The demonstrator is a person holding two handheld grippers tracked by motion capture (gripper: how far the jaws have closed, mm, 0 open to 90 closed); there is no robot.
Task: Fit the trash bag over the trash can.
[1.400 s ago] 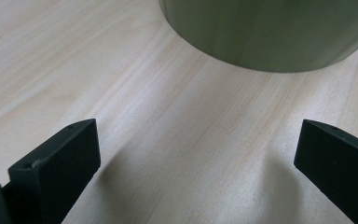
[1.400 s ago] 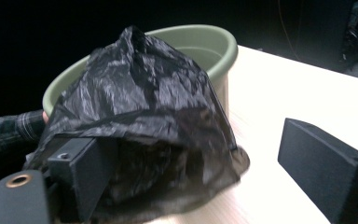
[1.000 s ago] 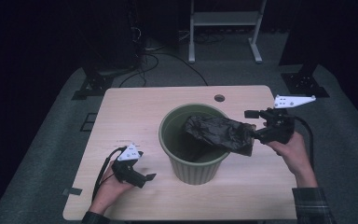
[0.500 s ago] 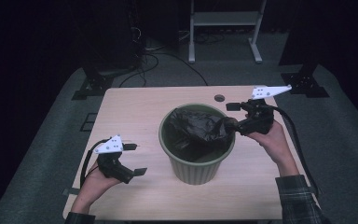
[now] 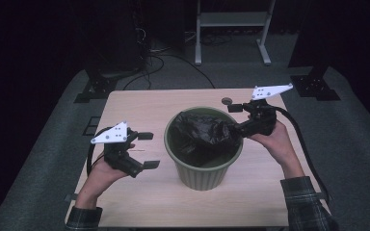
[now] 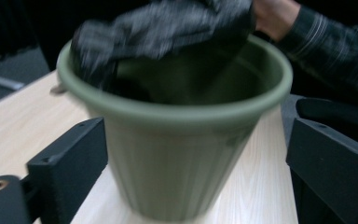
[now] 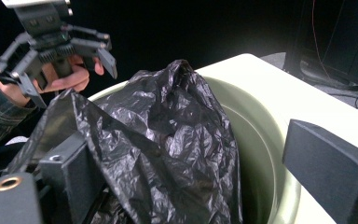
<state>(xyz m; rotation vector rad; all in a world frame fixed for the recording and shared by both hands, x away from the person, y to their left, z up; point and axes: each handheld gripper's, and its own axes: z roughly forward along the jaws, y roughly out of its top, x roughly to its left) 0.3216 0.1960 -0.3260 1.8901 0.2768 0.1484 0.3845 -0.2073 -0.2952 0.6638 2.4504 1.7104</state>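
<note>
High view: pale wooden table (image 5: 139, 207) (dark room), left gripper (image 5: 146, 150) spread, right gripper (image 5: 236, 120) unclear.

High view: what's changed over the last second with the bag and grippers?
The black bag sank from a bunch above the rim into the green bin as the right gripper, jaws apart, shifted toward its far rim. The left gripper lifted off the table, its jaws just closing slightly on nothing. The bin stayed put.

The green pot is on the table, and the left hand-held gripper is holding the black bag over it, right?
Not quite. The black bag is at the right hand-held gripper, as the high view shows. The left hand-held gripper is open and empty beside the green pot, which does stand on the table.
</note>
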